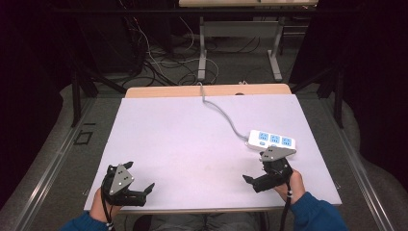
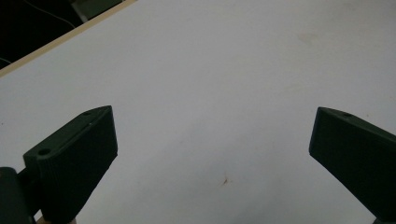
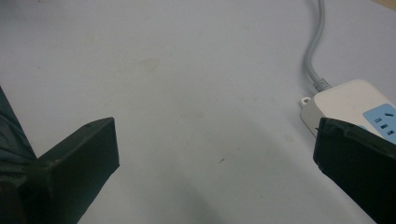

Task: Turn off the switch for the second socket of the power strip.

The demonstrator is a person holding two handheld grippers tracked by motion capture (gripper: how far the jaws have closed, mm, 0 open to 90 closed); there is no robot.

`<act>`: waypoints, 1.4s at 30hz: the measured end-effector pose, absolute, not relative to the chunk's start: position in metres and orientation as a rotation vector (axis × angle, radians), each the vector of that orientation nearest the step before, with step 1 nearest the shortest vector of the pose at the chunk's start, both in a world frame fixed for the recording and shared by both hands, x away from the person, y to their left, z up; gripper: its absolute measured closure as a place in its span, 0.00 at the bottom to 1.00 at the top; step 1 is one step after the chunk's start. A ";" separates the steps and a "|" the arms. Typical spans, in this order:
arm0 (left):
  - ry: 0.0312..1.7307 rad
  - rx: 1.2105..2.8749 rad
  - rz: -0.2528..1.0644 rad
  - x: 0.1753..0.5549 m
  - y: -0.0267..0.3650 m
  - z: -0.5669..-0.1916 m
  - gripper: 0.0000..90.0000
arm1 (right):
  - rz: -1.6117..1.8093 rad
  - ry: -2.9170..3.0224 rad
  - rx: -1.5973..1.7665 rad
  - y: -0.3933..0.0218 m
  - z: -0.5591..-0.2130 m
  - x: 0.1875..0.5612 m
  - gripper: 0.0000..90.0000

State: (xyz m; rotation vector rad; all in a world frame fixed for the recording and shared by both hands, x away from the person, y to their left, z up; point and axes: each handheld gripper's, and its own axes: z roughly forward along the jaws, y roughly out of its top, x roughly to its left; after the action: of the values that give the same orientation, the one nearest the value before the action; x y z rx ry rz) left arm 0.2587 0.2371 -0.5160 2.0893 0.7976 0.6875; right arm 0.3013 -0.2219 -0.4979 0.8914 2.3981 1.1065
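Observation:
A white power strip (image 1: 272, 139) with blue sockets lies at the right of the white table top (image 1: 192, 144), its grey cable (image 1: 222, 113) running to the far edge. My right gripper (image 1: 255, 174) hovers just in front of the strip, open and empty. In the right gripper view the power strip (image 3: 343, 105) sits beside the right jaw, with the cable (image 3: 314, 51) leading away. At the near left, my left gripper (image 1: 139, 177) is open over bare table, nothing between its jaws.
The table's wooden far edge (image 1: 207, 90) borders a dark floor with tangled cables (image 1: 159, 62) and the legs of another table (image 1: 202, 57). A metal rail (image 1: 53, 159) runs along the left side.

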 end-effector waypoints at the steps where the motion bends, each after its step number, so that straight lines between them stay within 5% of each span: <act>1: 0.797 2.090 0.688 0.259 0.237 -0.516 0.01 | 1.104 2.411 0.884 -0.222 -0.498 0.301 0.00; 42: 0.782 2.154 0.628 0.260 0.230 -0.523 0.01 | 1.050 2.445 0.796 -0.210 -0.508 0.286 0.00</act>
State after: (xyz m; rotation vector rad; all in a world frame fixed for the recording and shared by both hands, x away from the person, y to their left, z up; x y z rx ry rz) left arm 0.2598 0.2297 -0.5230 2.1538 0.7821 0.6285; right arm 0.2859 -0.2105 -0.5082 0.7956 2.4451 1.0497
